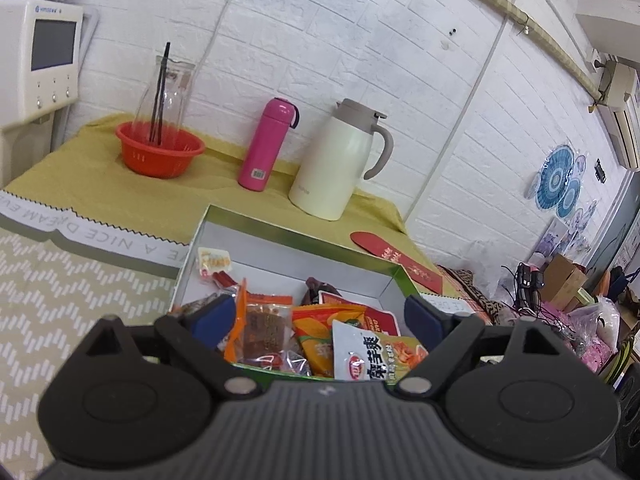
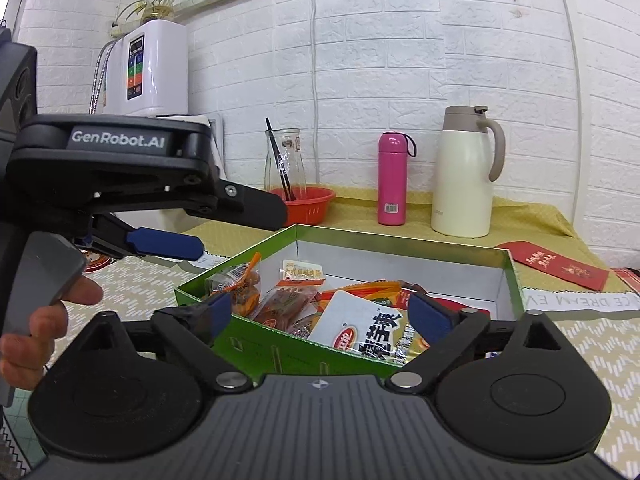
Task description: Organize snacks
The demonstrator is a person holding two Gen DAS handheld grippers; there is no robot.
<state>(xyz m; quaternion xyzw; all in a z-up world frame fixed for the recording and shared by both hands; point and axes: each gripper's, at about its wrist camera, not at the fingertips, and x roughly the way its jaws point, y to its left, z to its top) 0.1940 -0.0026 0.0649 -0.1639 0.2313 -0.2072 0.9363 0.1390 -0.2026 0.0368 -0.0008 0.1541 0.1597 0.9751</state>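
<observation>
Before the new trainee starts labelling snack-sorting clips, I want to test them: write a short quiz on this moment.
1. True or false: both grippers hold snack packets.
2. Which stands nearest the cream jug? A) red basket B) pink bottle C) glass carafe
3. Fill in: the snacks lie in a ___ box.

Key: 1 false: the left gripper and right gripper are open and empty. 2 B. 3 green.
</observation>
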